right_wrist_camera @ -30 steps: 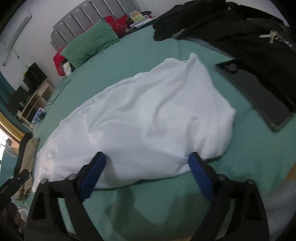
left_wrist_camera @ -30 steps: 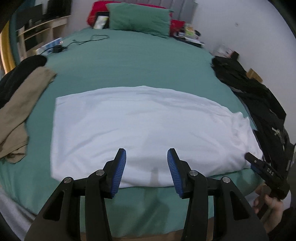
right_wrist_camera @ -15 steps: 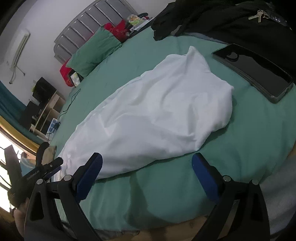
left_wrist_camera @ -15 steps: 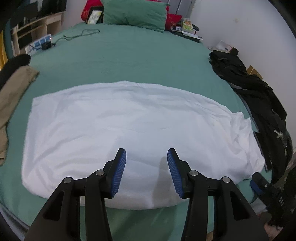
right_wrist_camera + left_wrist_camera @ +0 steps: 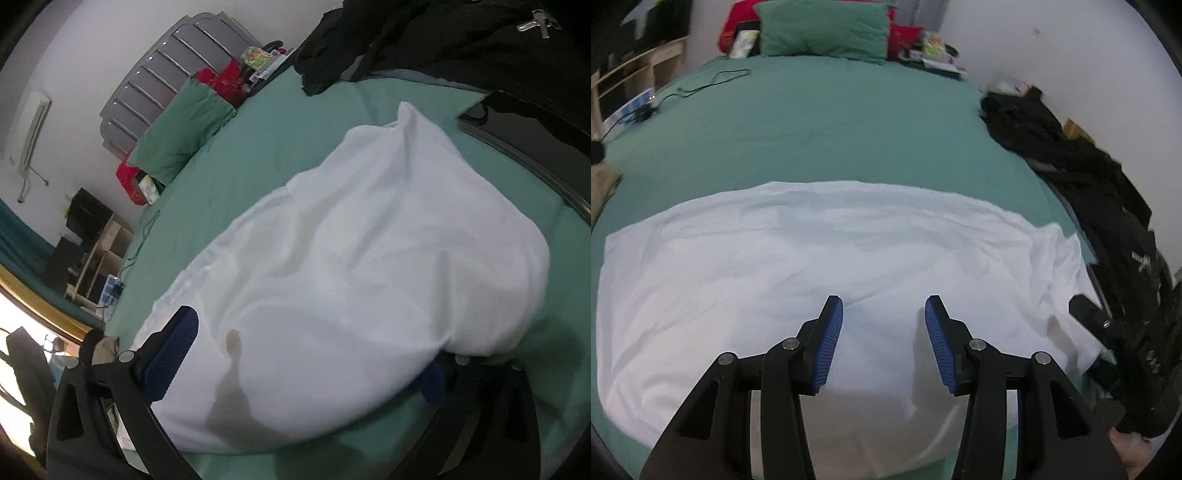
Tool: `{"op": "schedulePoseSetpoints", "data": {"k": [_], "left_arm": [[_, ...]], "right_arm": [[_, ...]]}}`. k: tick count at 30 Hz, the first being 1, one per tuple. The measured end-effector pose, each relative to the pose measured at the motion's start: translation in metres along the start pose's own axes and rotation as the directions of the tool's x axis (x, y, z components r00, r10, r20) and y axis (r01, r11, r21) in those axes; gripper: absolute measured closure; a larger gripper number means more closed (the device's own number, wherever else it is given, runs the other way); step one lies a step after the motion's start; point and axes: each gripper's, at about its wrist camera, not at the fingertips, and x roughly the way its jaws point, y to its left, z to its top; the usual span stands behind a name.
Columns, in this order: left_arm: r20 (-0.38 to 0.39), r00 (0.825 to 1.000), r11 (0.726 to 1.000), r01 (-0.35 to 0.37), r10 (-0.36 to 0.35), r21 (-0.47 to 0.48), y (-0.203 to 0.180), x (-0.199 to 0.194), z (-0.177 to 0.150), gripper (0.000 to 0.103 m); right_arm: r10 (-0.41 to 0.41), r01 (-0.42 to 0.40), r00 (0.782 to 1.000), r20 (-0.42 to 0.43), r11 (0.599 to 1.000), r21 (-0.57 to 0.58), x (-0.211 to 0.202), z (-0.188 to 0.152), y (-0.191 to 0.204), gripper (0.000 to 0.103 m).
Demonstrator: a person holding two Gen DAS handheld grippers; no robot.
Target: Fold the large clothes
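Note:
A large white garment (image 5: 827, 266) lies spread flat across the near part of a green bed (image 5: 827, 122). My left gripper (image 5: 884, 314) is open and empty, its blue pads hovering over the garment's near middle. My right gripper (image 5: 314, 354) is open wide over the garment's right end (image 5: 369, 258); its left pad (image 5: 173, 350) lies over the cloth, while the right pad (image 5: 434, 384) is partly hidden under the garment's bulging edge. The right gripper also shows in the left wrist view (image 5: 1108, 332) at the garment's right edge.
Black clothes (image 5: 1082, 177) are piled along the bed's right side, with a dark flat tablet (image 5: 524, 147) beside them. A green pillow (image 5: 823, 29) and red cushions sit at the headboard. A cable (image 5: 701, 85) lies far left. Shelves (image 5: 96, 254) stand beside the bed.
Both grippers have moved forward and lower over the white garment. The right gripper now reaches onto its right end, where the cloth covers part of one pad.

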Motion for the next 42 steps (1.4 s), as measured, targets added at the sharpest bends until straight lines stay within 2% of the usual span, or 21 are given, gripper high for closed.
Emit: {"op": "schedulePoseSetpoints", "data": {"k": [4,7,9,10,12,13,14,15,16,20,23,25,29,32,35,38,42], "left_arm": [[-0.076,0.996,0.999,-0.036,0.036,0.002,-0.003,0.024,-0.001,0.054],[-0.072,0.995,0.998,-0.062,0.063,0.018,-0.004,0.029,-0.003,0.054],[-0.068,0.994,0.995,-0.083,0.086,0.046,-0.009,0.032,-0.006,0.054],[-0.062,0.994,0.994,-0.091,0.095,0.056,-0.01,0.032,-0.007,0.054],[-0.049,0.994,0.993,-0.099,0.102,0.059,-0.009,0.034,-0.009,0.054],[-0.045,0.994,0.993,-0.102,0.104,0.058,-0.007,0.034,-0.009,0.054],[-0.046,0.993,0.993,-0.104,0.107,0.054,-0.007,0.036,-0.008,0.054],[-0.047,0.992,0.992,-0.112,0.115,0.054,-0.007,0.036,-0.008,0.054],[-0.048,0.992,0.991,-0.117,0.12,0.058,-0.007,0.036,-0.006,0.054],[-0.066,0.991,0.99,-0.114,0.12,0.086,-0.008,0.034,-0.002,0.054],[-0.09,0.994,0.997,-0.049,0.053,0.052,0.004,0.025,0.003,0.054],[-0.066,0.998,1.0,-0.009,0.01,0.02,0.017,0.009,0.004,0.054],[0.039,0.999,1.0,-0.001,0.0,0.022,0.046,-0.037,0.006,0.054],[0.101,0.994,0.999,-0.045,0.042,0.022,0.077,-0.068,0.004,0.054],[0.155,0.978,0.99,-0.142,0.136,0.027,0.11,-0.089,0.001,0.054],[0.167,0.969,0.983,-0.185,0.183,-0.004,0.146,-0.1,-0.003,0.054],[0.161,0.962,0.975,-0.212,0.22,-0.067,0.187,-0.103,-0.007,0.054]], "right_arm": [[0.036,-0.037,0.999,-0.022,0.999,-0.021,0.007,-0.001,0.009,0.0],[0.083,-0.083,0.997,-0.01,0.997,-0.008,0.019,0.006,0.01,0.0],[0.111,-0.111,0.993,-0.03,0.994,0.004,0.036,0.009,0.011,0.0],[0.103,-0.104,0.994,-0.028,0.994,-0.021,0.039,0.009,0.015,0.003],[0.098,-0.102,0.993,-0.06,0.993,-0.06,0.045,0.007,0.025,0.031],[0.1,-0.106,0.991,-0.085,0.993,-0.059,0.048,0.006,0.026,0.065],[0.139,-0.144,0.982,-0.124,0.989,-0.036,0.054,0.003,0.025,0.085],[0.174,-0.177,0.973,-0.152,0.984,-0.003,0.059,0.0,0.023,0.086],[0.176,-0.178,0.973,-0.148,0.984,0.002,0.058,-0.001,0.024,0.087],[0.12,-0.138,0.985,-0.123,0.978,-0.156,0.046,0.0,0.052,0.09],[0.085,-0.108,0.991,-0.101,0.964,-0.242,0.037,-0.001,0.073,0.09],[0.06,-0.083,0.994,-0.088,0.951,-0.297,0.034,-0.001,0.088,0.09],[-0.004,-0.021,0.998,-0.061,0.914,-0.406,0.031,-0.005,0.114,0.09],[-0.059,0.033,0.997,-0.039,0.876,-0.481,0.032,-0.009,0.137,0.09],[-0.101,0.07,0.995,-0.028,0.837,-0.542,0.035,-0.015,0.156,0.09],[-0.134,0.092,0.991,-0.027,0.798,-0.596,0.041,-0.024,0.18,0.09],[-0.179,0.108,0.983,-0.028,0.706,-0.7,0.054,-0.045,0.219,0.088]]}}
